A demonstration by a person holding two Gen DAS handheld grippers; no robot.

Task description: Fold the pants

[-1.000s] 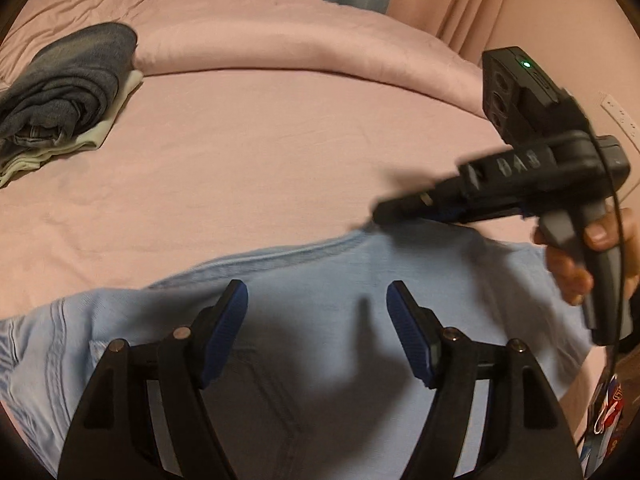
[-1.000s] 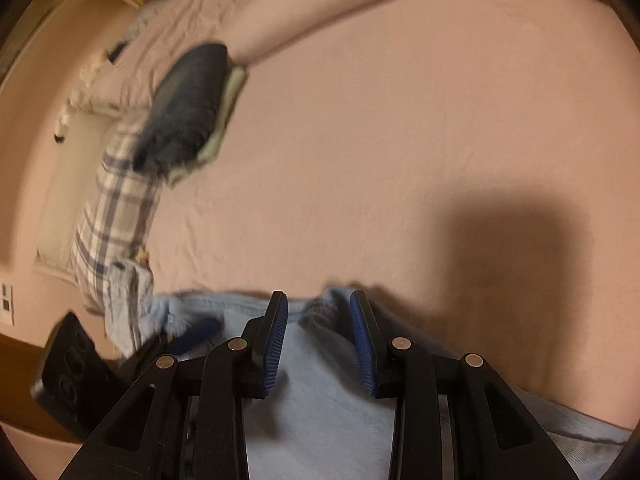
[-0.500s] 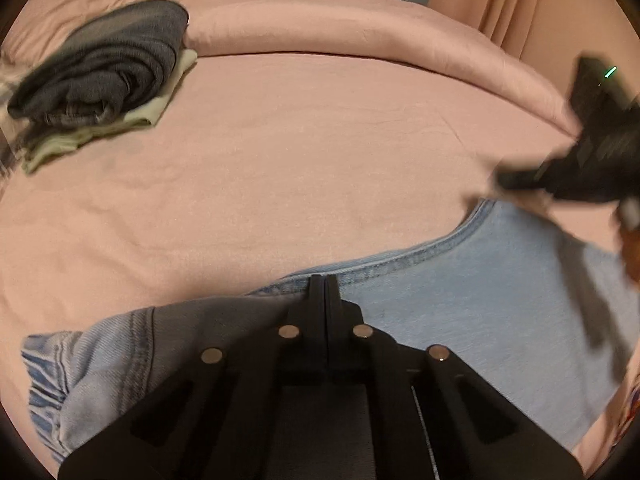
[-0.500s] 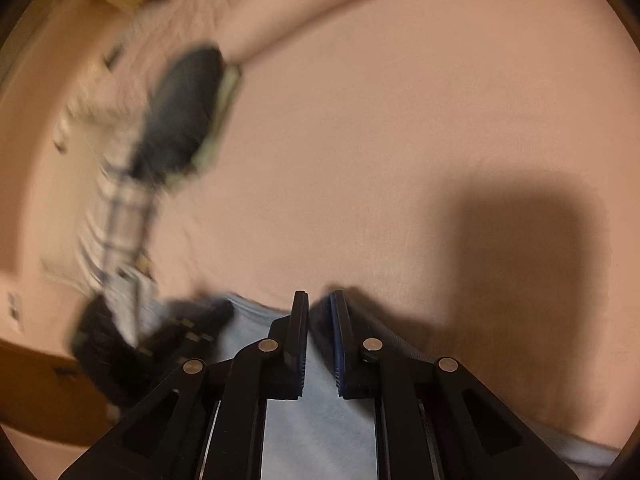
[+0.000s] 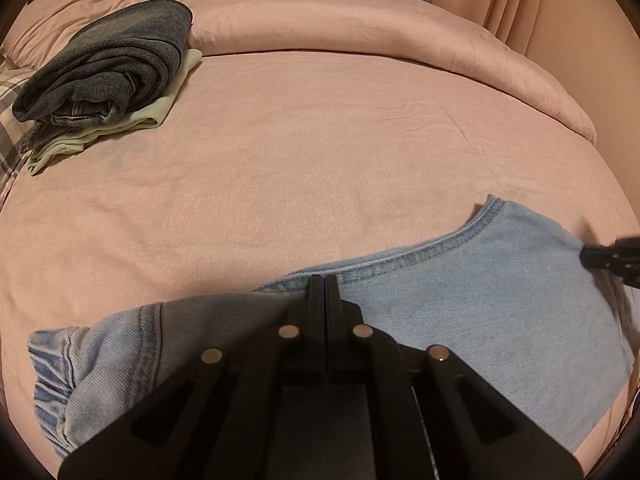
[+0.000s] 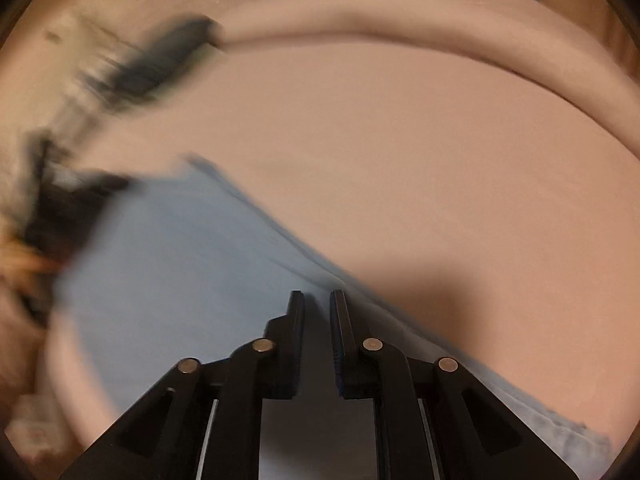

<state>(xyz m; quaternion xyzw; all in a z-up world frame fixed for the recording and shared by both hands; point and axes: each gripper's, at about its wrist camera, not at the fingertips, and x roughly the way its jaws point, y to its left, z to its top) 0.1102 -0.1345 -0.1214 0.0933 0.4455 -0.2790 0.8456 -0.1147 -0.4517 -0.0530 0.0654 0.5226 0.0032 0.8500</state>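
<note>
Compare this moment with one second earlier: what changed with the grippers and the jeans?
The left gripper went from open to shut on the light blue jeans at their stitched edge. The right gripper narrowed onto the denim and swung to the right. The folded dark jeans stayed on the pink bed.

Left tongs (image 5: pixel 325 280) pressed together — right tongs (image 6: pixel 317 300) seemingly slightly parted.

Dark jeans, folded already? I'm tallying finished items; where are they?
Left wrist view, far upper left: dark jeans atop a pale green garment on the pink bed.
</note>
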